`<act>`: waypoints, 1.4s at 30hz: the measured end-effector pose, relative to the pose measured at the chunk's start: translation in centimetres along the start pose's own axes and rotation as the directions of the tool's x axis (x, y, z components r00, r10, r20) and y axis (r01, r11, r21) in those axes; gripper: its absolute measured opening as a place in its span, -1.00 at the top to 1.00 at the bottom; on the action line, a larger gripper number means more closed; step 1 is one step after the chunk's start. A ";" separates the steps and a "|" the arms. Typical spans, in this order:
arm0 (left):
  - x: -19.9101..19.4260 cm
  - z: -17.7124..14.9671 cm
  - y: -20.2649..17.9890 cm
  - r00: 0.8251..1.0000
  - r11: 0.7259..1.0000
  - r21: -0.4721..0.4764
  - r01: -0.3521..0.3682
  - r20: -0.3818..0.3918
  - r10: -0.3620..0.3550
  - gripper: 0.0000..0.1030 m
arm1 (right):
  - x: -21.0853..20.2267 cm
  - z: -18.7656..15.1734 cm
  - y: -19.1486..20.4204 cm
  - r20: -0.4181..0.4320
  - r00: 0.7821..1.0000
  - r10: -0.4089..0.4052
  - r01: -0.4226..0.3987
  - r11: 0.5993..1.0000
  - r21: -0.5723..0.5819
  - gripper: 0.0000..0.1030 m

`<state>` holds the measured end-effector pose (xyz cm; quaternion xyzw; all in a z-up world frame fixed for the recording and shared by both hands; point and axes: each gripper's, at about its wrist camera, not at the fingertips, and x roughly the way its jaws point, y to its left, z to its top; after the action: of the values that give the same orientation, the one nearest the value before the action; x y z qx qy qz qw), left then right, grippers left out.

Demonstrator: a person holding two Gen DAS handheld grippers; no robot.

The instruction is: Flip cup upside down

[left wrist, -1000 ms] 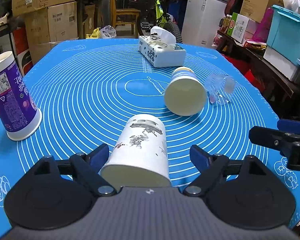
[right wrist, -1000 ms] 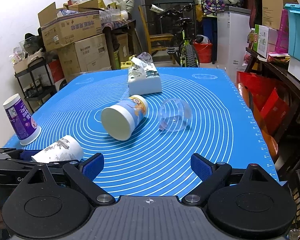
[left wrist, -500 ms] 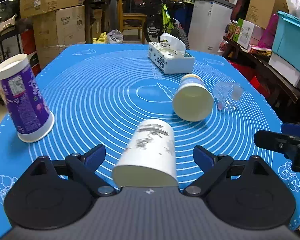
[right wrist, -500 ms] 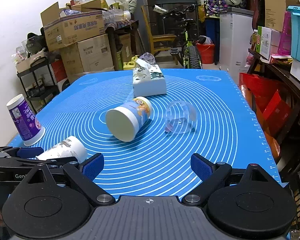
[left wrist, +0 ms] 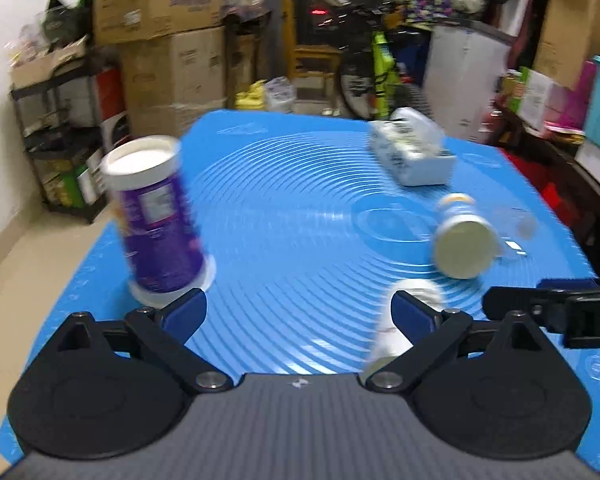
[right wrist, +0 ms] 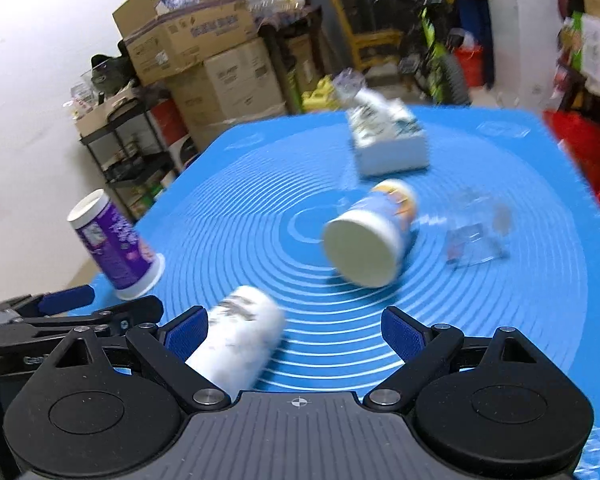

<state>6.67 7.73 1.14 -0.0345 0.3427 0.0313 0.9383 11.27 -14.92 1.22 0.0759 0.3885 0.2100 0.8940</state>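
Observation:
A white paper cup with grey marks (right wrist: 236,336) lies on its side on the blue mat (right wrist: 260,208), just in front of my right gripper's left finger; in the left wrist view it (left wrist: 396,332) shows partly behind my left gripper's right finger. A purple cup (left wrist: 156,220) stands upside down at the left; it also shows in the right wrist view (right wrist: 114,244). A blue-and-white cup (right wrist: 368,240) and a clear plastic cup (right wrist: 476,236) lie on their sides mid-mat. My left gripper (left wrist: 298,312) is open and empty. My right gripper (right wrist: 294,330) is open and empty. Both views are blurred.
A white tissue box (left wrist: 412,152) sits at the far side of the mat. The other gripper shows at the right edge of the left wrist view (left wrist: 556,312). Cardboard boxes (right wrist: 204,52), a shelf and a bicycle stand beyond the table.
My left gripper has swung left and pulled back from the white cup, now facing the purple cup. My right gripper has moved left toward the white cup.

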 end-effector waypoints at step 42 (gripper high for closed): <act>1.6 -1.4 2.1 0.999 0.998 -0.066 -0.025 -0.025 0.023 -0.90 | 6.0 -3.6 5.9 0.399 0.917 -0.020 0.243 0.820 -0.518 -0.28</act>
<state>6.83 9.78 -1.00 -0.0618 0.3534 0.0534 0.9319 10.46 -7.10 -3.41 -0.1771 0.1358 0.2321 0.9467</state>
